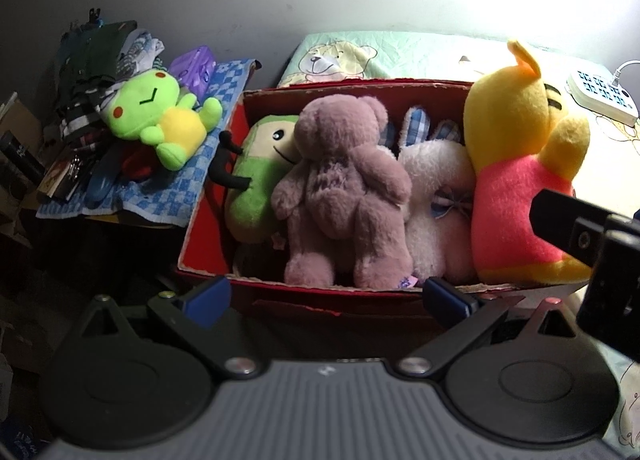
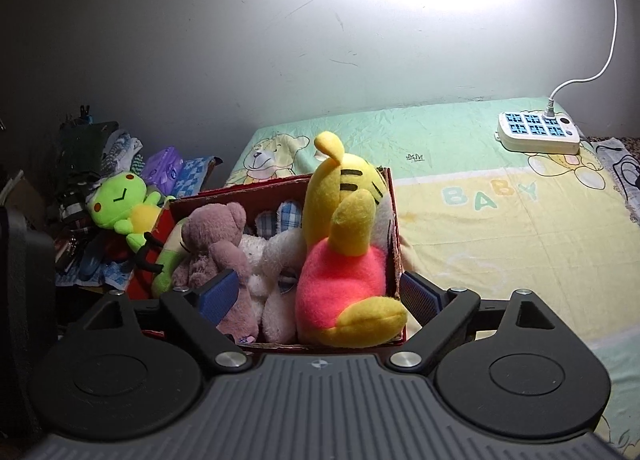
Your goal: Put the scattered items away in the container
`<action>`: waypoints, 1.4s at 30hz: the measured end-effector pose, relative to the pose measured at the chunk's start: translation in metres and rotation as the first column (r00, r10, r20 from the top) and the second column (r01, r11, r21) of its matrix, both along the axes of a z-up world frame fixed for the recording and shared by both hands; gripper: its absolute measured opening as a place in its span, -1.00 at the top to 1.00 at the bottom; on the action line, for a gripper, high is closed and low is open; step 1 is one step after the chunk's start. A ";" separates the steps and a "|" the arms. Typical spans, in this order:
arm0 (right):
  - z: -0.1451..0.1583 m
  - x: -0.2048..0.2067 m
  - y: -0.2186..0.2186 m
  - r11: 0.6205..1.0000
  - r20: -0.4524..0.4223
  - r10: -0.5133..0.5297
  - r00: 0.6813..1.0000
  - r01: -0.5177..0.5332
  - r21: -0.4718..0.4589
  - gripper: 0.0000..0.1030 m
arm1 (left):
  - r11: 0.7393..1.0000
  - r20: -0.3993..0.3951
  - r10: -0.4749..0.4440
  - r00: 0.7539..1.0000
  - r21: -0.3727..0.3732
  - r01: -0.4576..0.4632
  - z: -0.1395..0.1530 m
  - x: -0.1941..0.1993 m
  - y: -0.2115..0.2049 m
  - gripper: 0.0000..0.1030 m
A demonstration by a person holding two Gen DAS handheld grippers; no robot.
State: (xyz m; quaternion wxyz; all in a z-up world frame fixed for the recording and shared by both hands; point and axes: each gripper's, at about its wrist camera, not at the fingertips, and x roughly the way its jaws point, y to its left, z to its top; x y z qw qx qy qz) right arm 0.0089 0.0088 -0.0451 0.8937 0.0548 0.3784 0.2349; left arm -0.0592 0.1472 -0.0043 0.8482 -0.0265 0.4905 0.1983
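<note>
Yellow tiger plush (image 2: 344, 244) upright in red box (image 2: 394, 228), between released right fingers (image 2: 320, 296); left fingers (image 1: 326, 296) released.

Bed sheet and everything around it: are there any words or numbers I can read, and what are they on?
"BABY" in big pastel letters on the bed sheet.
A tiny crown doodle on the same sheet, with no letters.
Power strip: any markings too small to read.
Purple packet beside the green frog plush: print too blurred to read.
Nothing readable on the red box.

free: bedsheet (image 2: 500, 244) right of red box (image 2: 394, 244) | blocked: box packed with plush toys; left side, cluttered pile (image 1: 84, 148)
</note>
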 end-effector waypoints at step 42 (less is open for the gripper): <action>-0.046 0.015 -0.113 0.942 -0.105 -0.234 0.966 0.199 -0.271 -0.63 | 0.981 -0.036 -0.192 0.981 -0.025 0.191 -0.013 0.009 -0.141 -0.99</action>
